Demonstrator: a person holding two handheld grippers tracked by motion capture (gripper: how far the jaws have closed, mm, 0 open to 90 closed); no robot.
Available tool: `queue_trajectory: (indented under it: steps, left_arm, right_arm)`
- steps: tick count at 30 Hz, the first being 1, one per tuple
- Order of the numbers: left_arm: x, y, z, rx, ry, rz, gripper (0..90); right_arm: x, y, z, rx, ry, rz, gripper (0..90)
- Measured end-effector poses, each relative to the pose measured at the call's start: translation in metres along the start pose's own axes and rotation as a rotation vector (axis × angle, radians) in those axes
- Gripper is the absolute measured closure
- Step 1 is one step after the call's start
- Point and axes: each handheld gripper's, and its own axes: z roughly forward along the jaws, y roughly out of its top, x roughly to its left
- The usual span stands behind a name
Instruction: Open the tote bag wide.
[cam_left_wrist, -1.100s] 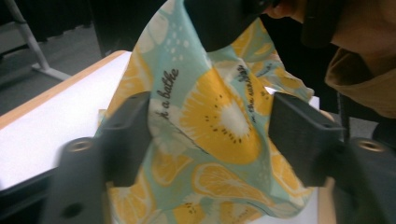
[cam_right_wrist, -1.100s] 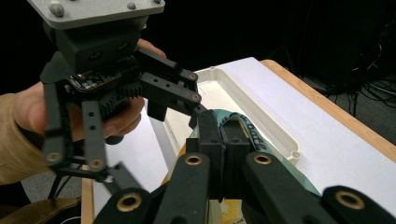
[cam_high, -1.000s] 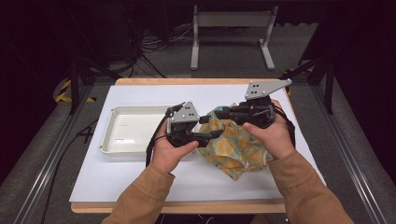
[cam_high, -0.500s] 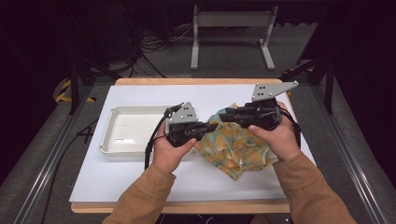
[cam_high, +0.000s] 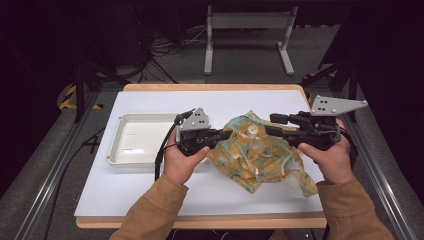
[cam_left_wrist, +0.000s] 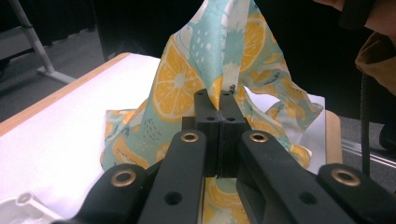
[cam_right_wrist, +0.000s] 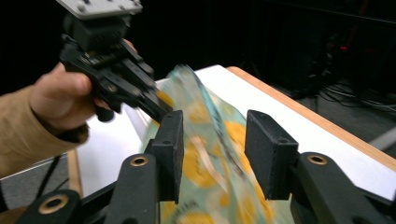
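Observation:
A teal cloth printed with orange slices (cam_high: 260, 155) lies crumpled on the white table top (cam_high: 150, 195), its left part lifted. My left gripper (cam_high: 226, 134) is shut on a fold of the cloth (cam_left_wrist: 219, 70), which rises like a tent above its tips (cam_left_wrist: 219, 103). My right gripper (cam_high: 272, 125) hovers at the cloth's right side, open. In the right gripper view its jaws straddle a raised, blurred ridge of the cloth (cam_right_wrist: 210, 154), and the left gripper (cam_right_wrist: 166, 112) shows beyond, clamped on the same ridge. A small pale cap-like piece (cam_high: 252, 131) sits on top of the cloth.
A shallow white tray (cam_high: 122, 150) sits on the table to the left, beside the left hand. The table's wooden edge (cam_high: 210, 87) runs along the far side. A metal stand (cam_high: 247, 20) and cables are on the floor beyond.
The right gripper has drawn back to the right, away from the left one. The left gripper stays clamped on the cloth, which now spreads wider between the two hands.

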Motion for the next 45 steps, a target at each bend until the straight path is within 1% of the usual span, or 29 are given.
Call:
queue_trajectory:
  steps: [4,5,6,8,11,14,17,19,21,22,23,24,25,27,28,29,30,32,34,36,38,39,40,41,43,44,45]
  left_arm:
    - [0.001,0.0,0.0,-0.001,-0.001,-0.003,90.0]
    - [0.001,0.0,0.0,-0.003,-0.003,-0.011,89.9]
    - [0.001,0.0,-0.001,-0.002,0.001,-0.002,89.9]
    - [0.001,0.0,0.0,-0.007,-0.002,-0.013,89.9]
    - [0.002,0.0,-0.001,-0.009,0.0,-0.016,89.9]
    - [0.003,0.0,-0.002,-0.01,-0.001,-0.019,89.9]
    - [0.003,-0.001,-0.002,-0.016,-0.002,-0.023,89.9]
    - [0.004,-0.001,-0.002,-0.015,0.001,-0.016,89.9]
    - [0.003,-0.001,-0.003,-0.014,-0.002,-0.018,89.9]
    - [0.003,-0.001,-0.003,-0.013,-0.002,-0.019,89.9]
    - [0.003,-0.001,-0.003,-0.013,-0.002,-0.019,89.9]
    - [0.003,-0.001,-0.003,-0.013,-0.005,-0.016,89.9]
    - [0.003,-0.001,-0.003,-0.013,-0.005,-0.016,89.9]
    - [0.003,-0.001,-0.003,-0.012,-0.008,-0.014,89.9]
    - [0.003,-0.002,-0.004,-0.01,-0.01,-0.013,89.9]
    - [0.002,-0.002,-0.004,-0.008,-0.012,-0.02,89.9]
    - [0.001,-0.002,-0.004,-0.007,-0.013,-0.023,89.9]
    - [0.001,-0.002,-0.004,-0.005,-0.008,-0.015,89.8]
    - [0.0,-0.002,-0.005,0.0,-0.005,-0.01,89.4]
    - [-0.002,-0.002,-0.005,0.001,-0.002,-0.005,88.7]
    - [-0.004,-0.002,-0.006,0.004,0.005,-0.001,83.1]
    - [-0.007,-0.001,-0.006,0.006,0.01,-0.002,79.9]
    - [-0.009,-0.001,-0.006,0.01,0.02,0.012,74.3]
    - [-0.013,0.0,-0.006,0.015,0.035,0.015,70.3]
    - [-0.021,0.002,-0.008,0.031,0.085,0.057,59.1]
    - [-0.025,0.003,-0.009,0.033,0.1,0.069,56.7]
    - [-0.025,0.003,-0.009,0.033,0.1,0.069,54.7]
  right_arm:
    - [-0.004,-0.013,-0.012,0.012,-0.051,0.005,53.1]
    - [-0.006,-0.017,-0.015,0.017,-0.067,0.004,52.1]
    - [-0.007,-0.021,-0.017,0.019,-0.073,0.008,51.2]
    - [-0.009,-0.029,-0.021,0.031,-0.085,0.015,48.7]
    - [-0.011,-0.037,-0.026,0.042,-0.1,0.019,47.1]
    - [-0.012,-0.045,-0.027,0.057,-0.106,0.023,45.0]
    - [-0.011,-0.053,-0.027,0.077,-0.111,0.013,44.6]
    - [-0.011,-0.059,-0.024,0.104,-0.123,-0.001,44.7]
    - [-0.011,-0.062,-0.022,0.121,-0.129,-0.011,45.6]
    - [-0.012,-0.063,-0.02,0.132,-0.135,-0.018,47.3]
    - [-0.012,-0.063,-0.02,0.132,-0.135,-0.018,47.3]
    - [-0.013,-0.066,-0.019,0.15,-0.155,-0.038,58.1]
    - [-0.013,-0.066,-0.019,0.15,-0.155,-0.038,58.1]
    - [-0.016,-0.067,-0.019,0.146,-0.142,-0.036,74.2]
    - [-0.017,-0.067,-0.021,0.143,-0.142,-0.038,80.9]
    - [-0.018,-0.066,-0.022,0.137,-0.145,-0.039,86.9]
    - [-0.019,-0.065,-0.023,0.132,-0.142,-0.039,89.9]
    - [-0.02,-0.062,-0.026,0.116,-0.141,-0.035,90.0]
    - [-0.021,-0.059,-0.028,0.1,-0.127,-0.029,90.0]
    - [-0.021,-0.057,-0.029,0.093,-0.122,-0.028,90.0]
    - [-0.021,-0.051,-0.031,0.081,-0.111,-0.023,90.0]
    - [-0.021,-0.049,-0.031,0.075,-0.108,-0.023,90.0]
    - [-0.021,-0.046,-0.031,0.068,-0.102,-0.018,90.0]
    - [-0.021,-0.044,-0.031,0.061,-0.098,-0.013,90.0]
    - [-0.022,-0.04,-0.03,0.048,-0.091,-0.01,90.0]
    - [-0.022,-0.037,-0.029,0.044,-0.088,-0.01,90.0]
    - [-0.022,-0.035,-0.029,0.041,-0.088,-0.01,90.0]
